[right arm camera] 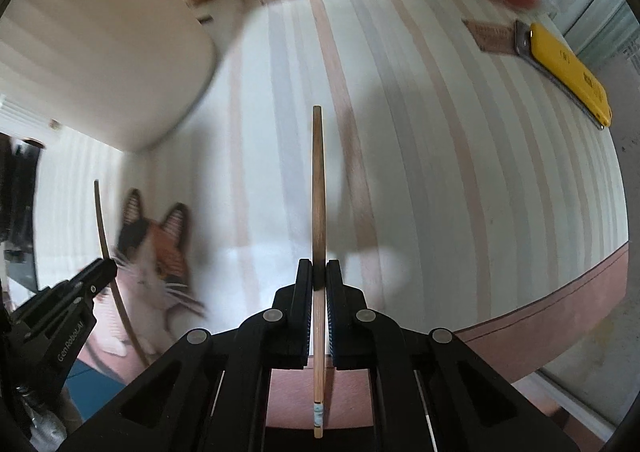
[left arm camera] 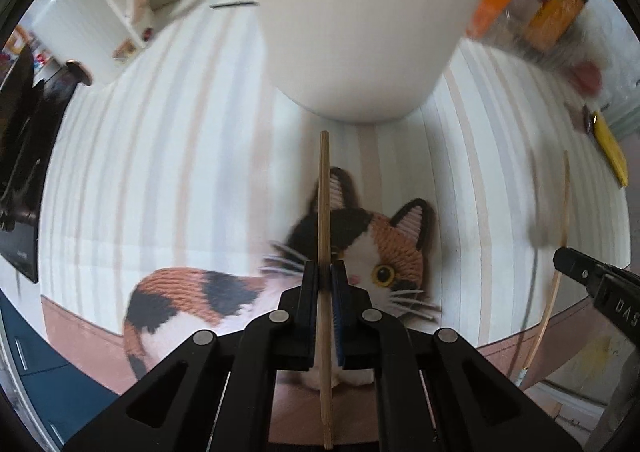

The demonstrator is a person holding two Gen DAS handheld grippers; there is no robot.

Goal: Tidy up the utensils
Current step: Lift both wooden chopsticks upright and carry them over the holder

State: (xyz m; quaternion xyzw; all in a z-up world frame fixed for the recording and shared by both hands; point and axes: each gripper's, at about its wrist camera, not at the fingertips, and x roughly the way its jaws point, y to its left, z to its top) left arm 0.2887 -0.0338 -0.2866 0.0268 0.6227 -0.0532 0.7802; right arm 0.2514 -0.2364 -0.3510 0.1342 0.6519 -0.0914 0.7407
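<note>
Table point(left arm camera: 160, 172): we see a round striped top with a cat picture point(left arm camera: 384, 252) near its front edge.
Holder point(left arm camera: 352, 20): our tall cream cylinder stands toward the table's middle.
Left gripper point(left arm camera: 325, 276): we clench one chopstick point(left arm camera: 324, 192), pointing down.
Right gripper point(right arm camera: 319, 276): we clench the other chopstick point(right arm camera: 318, 180), above the table's right part.

Two thin wooden chopsticks point(left arm camera: 325, 244) point(right arm camera: 318, 204), each clamped lengthwise above the striped cloth point(right arm camera: 440, 172).
</note>
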